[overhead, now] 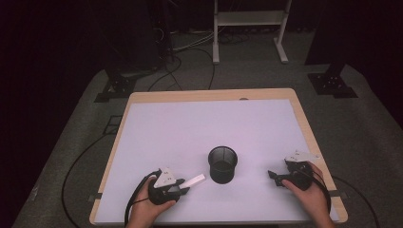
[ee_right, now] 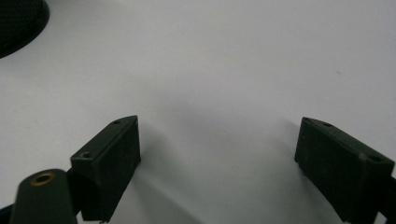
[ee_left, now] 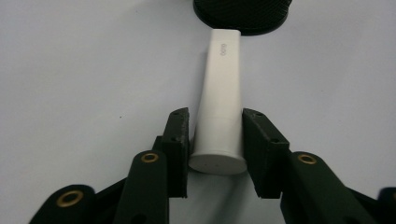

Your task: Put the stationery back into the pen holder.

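A white tube (overhead: 195,180) lies on the white tabletop (overhead: 199,123), left of a black mesh cup (overhead: 223,164). My left gripper (overhead: 183,185) is shut on the tube's round near end, and in the left gripper view both pads press its sides (ee_left: 219,98). The tube's flat far end points at the cup's base (ee_left: 243,14) and nearly touches it. My right gripper (overhead: 272,175) rests low at the right of the cup, jaws wide open, with only bare table between them (ee_right: 219,140). The cup's edge (ee_right: 18,18) sits at that view's upper left corner.
The white mat covers a wooden table whose rim (overhead: 304,123) shows at the sides. Cables (overhead: 81,161) trail off the table's left side onto the grey floor. A white frame (overhead: 249,28) and black stands (overhead: 119,83) are behind the table.
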`<state>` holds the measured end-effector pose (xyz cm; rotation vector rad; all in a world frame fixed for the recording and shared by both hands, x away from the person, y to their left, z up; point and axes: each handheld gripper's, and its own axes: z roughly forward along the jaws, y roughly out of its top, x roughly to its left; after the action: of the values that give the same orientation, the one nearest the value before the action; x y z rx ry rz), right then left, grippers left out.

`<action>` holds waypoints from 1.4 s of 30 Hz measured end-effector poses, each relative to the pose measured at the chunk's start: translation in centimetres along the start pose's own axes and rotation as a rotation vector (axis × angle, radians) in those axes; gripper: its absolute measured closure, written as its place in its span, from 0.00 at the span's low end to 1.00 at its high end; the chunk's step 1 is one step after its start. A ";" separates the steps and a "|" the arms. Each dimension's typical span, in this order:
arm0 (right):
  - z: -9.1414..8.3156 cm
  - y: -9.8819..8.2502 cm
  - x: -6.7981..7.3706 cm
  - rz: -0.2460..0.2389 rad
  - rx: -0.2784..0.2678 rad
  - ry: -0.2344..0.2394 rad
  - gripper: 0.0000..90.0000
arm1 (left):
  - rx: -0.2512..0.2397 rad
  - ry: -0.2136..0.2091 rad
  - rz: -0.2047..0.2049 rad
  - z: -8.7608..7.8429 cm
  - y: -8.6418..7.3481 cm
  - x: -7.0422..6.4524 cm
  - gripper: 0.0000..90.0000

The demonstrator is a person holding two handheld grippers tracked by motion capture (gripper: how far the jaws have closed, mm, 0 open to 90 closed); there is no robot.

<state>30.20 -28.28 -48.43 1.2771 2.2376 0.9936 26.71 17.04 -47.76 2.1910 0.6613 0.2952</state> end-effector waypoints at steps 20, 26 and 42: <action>0.0 0.0 0.0 0.000 0.000 0.001 0.15 | -0.019 -0.006 -0.021 -0.6 0.4 0.1 0.72; 0.0 0.0 0.0 0.000 0.000 0.001 0.15 | -0.044 -0.012 -0.037 -1.2 0.6 0.1 0.72; 0.0 0.0 0.0 0.000 0.000 0.001 0.15 | -0.115 -0.008 -0.052 -3.1 1.3 0.4 0.72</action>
<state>30.21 -28.29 -48.43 1.2772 2.2378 0.9945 26.21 18.55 -44.76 2.0610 0.6789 0.2897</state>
